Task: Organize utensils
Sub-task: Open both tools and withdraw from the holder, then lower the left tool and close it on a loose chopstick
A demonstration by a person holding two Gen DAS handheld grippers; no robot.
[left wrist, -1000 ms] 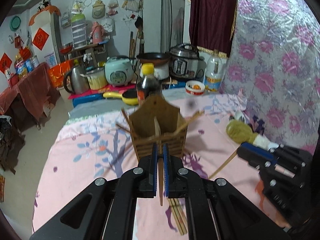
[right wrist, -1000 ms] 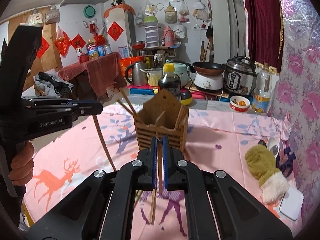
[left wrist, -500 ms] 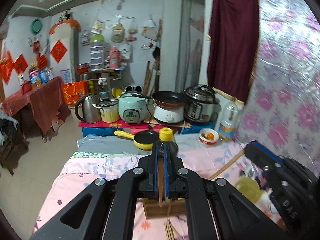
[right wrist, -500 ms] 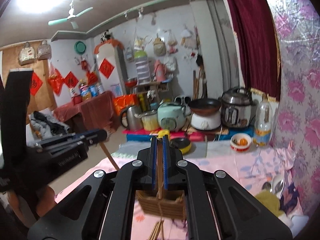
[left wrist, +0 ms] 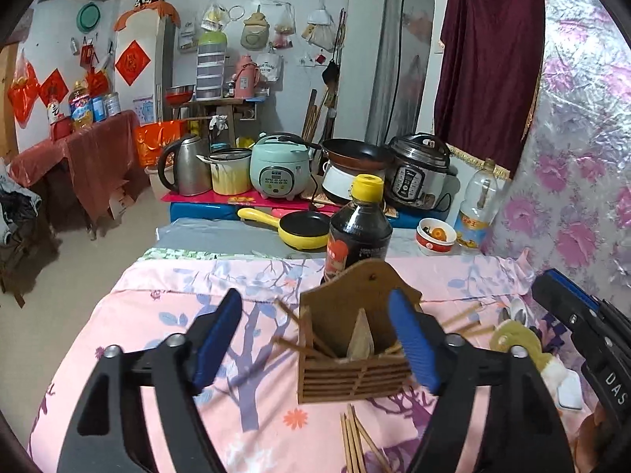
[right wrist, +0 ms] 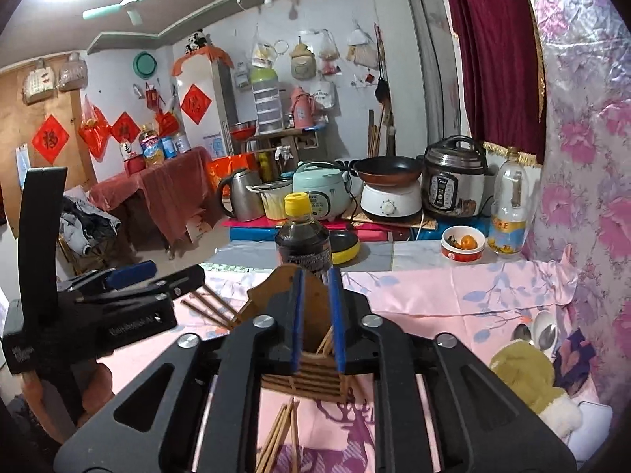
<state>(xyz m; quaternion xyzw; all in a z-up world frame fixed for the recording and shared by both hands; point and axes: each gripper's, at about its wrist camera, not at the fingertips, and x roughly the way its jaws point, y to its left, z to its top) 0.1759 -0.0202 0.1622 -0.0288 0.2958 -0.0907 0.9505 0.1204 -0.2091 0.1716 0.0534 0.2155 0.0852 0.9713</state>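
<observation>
Looking nearest first, we find a bundle of loose chopsticks (left wrist: 355, 439) lying on the pink desk (left wrist: 130, 331) just below and between both tools, long axes running roughly away from us toward the holder. Our left claw (left wrist: 315, 345) has just been opening and stands spread wide, nothing pinched between its blue pads; our right claw (right wrist: 317, 317) has also just been opening, only to a narrow gap, and we see nothing gripped there either. Straight ahead, just past both, stands the wooden utensil holder (left wrist: 351, 358), upright, with several chopsticks already leaning out of its compartments. We judge the loose bundle sits closer to the right claw, almost directly under it, so a downward reach along the sticks' length looks the likely next pickup. Behind the holder rises a dark sauce bottle (left wrist: 359, 228).
</observation>
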